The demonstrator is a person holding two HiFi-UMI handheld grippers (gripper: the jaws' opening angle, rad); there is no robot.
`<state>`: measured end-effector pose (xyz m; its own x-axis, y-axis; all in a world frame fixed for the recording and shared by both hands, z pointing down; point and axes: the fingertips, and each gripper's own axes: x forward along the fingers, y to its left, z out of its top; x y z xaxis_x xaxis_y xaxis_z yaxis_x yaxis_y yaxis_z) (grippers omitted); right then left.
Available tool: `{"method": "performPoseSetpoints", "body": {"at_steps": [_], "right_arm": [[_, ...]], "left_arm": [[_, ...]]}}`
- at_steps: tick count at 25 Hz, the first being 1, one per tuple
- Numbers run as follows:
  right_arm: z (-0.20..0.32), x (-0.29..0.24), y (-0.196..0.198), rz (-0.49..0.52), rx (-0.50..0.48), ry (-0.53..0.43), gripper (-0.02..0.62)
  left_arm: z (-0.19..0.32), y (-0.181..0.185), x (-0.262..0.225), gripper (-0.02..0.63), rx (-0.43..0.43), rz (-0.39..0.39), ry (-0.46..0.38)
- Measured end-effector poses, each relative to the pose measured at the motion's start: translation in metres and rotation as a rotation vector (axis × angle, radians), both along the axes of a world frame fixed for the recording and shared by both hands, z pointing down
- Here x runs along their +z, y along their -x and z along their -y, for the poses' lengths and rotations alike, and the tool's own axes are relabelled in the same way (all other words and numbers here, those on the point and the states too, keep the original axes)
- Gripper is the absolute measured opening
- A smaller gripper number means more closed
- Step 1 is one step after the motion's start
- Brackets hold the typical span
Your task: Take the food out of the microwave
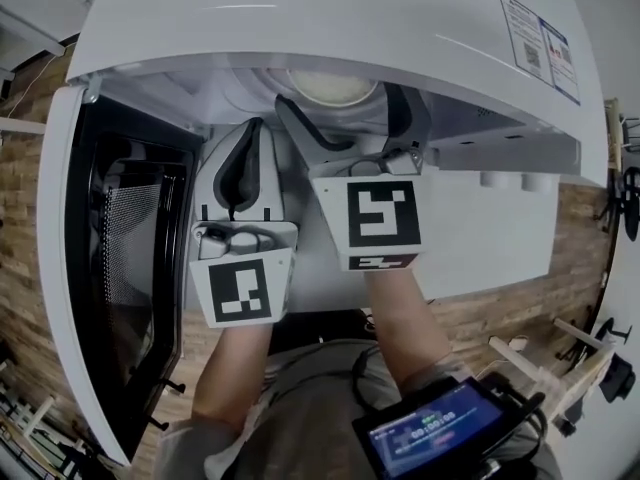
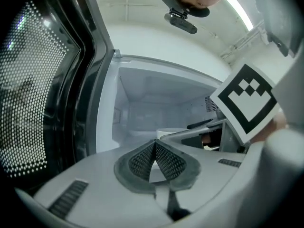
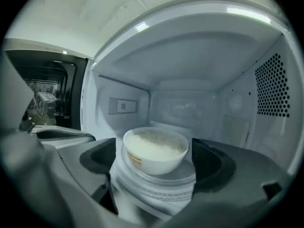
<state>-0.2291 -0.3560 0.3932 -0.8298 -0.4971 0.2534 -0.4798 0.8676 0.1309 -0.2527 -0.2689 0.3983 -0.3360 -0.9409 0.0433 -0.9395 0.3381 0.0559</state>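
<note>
Head view: the white box-shaped microwave stands with its dark-windowed door swung open at its left side. The white round bowl of rice sits inside the microwave cavity. The right gripper reaches into the cavity, fingers spread either side of the bowl. The left gripper is at the cavity mouth, on the door side. Left gripper view: the left gripper points into the microwave, fingers pressed together, pinching nothing. Right gripper view: the right gripper fingers stand wide apart. The bowl lies between them, untouched, on the microwave's round glass turntable.
</note>
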Motion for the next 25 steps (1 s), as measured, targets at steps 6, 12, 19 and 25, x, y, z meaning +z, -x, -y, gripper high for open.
{"method": "performPoseSetpoints", "body": {"at_steps": [6, 12, 19, 25], "right_arm": [[0.004, 0.003, -0.002, -0.034, 0.034, -0.017, 0.439], [-0.002, 0.002, -0.013, -0.030, 0.042, -0.032, 0.437], [-0.006, 0.003, -0.017, -0.034, 0.015, -0.012, 0.471], [0.000, -0.002, -0.004, -0.017, -0.007, 0.045, 0.531]], "left_arm": [[-0.004, 0.002, 0.001, 0.008, -0.008, -0.012, 0.002], [-0.011, 0.001, -0.001, 0.008, -0.018, -0.015, 0.003], [-0.010, -0.001, -0.002, 0.008, -0.011, -0.017, 0.006], [-0.010, 0.002, -0.005, 0.008, -0.012, -0.017, 0.003]]}}
